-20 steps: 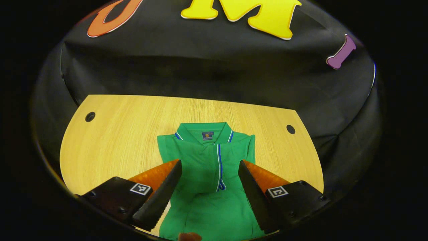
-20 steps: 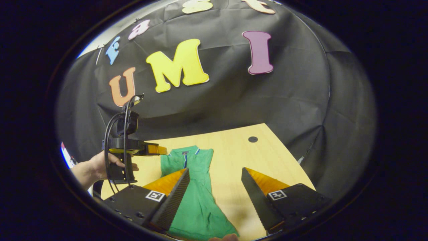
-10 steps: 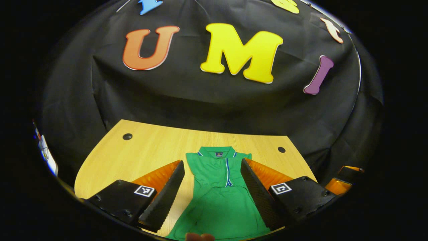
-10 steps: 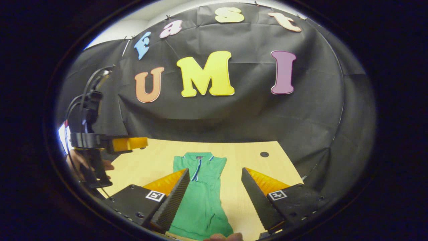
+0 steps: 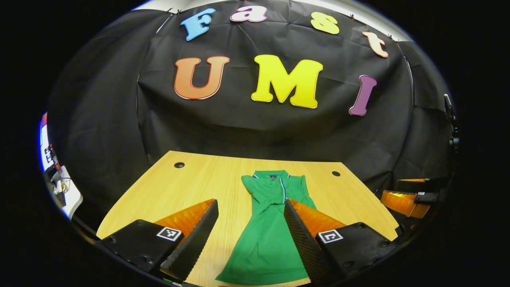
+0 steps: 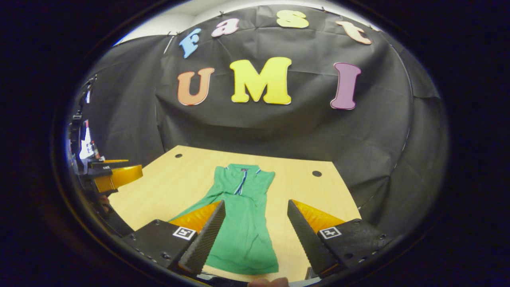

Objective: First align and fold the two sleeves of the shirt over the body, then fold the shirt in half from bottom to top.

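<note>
- Shirt [image 5: 269, 231] now lies farther off, lower centre on the table [image 5: 191, 183], sleeves folded in.
- Left gripper [image 5: 251, 235] and right gripper [image 6: 255, 235] have pulled back, fingers apart, empty.
- Bottom-to-top fold likely remains.

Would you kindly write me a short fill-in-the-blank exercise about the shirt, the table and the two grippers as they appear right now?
1. The shirt lying on the table is ____ in colour.
2. The shirt's collar points toward the booth's ____.
3. The left gripper and the right gripper both have their jaws ____.
4. Both sleeves lie folded ____ the shirt's body.

Missing words: green; wall; open; over
</note>
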The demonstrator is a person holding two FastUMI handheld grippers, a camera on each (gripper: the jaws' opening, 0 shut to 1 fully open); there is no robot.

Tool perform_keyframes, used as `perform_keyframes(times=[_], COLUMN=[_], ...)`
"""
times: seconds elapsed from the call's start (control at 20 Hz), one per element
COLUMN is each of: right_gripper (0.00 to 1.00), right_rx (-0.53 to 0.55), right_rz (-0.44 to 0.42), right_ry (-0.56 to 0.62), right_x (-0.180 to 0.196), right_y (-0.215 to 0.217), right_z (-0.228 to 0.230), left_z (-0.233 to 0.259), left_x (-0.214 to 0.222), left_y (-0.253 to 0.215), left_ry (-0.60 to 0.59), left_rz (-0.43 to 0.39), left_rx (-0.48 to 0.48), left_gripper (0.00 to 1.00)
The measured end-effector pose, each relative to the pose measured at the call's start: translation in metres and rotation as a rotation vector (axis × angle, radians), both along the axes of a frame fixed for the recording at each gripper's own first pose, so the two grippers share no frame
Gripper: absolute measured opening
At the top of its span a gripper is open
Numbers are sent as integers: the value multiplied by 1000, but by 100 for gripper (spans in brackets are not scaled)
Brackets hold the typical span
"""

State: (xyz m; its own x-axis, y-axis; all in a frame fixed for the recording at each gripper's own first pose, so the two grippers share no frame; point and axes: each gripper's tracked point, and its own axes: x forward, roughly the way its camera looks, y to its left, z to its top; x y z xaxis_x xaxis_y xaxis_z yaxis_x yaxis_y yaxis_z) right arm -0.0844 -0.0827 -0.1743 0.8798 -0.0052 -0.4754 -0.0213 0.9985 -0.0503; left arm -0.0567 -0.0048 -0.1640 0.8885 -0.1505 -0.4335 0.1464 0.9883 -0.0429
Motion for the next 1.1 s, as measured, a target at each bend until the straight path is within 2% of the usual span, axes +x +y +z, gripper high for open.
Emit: perform_keyframes(times=[0.3, 0.45, 0.8, 1.1], right_gripper=[96, 95, 96, 96], right_rx=[-43, -51, -22, -50], right_rz=[-21, -48, -84, -85], right_ry=[127, 194, 334, 438], right_x=[-49, -62, -66, -65], right_y=[-13, -23, -35, -48], right_z=[-64, -95, -165, -212], left_z=[-61, -104, -177, -210], left_x=[-48, -71, -100, -103], left_y=[14, 21, 26, 36], left_ry=[62, 154, 375, 451], left_rz=[-47, -59, -35, -45], left_rx=[10, 40, -17, 19], left_gripper=[100, 100, 100, 100])
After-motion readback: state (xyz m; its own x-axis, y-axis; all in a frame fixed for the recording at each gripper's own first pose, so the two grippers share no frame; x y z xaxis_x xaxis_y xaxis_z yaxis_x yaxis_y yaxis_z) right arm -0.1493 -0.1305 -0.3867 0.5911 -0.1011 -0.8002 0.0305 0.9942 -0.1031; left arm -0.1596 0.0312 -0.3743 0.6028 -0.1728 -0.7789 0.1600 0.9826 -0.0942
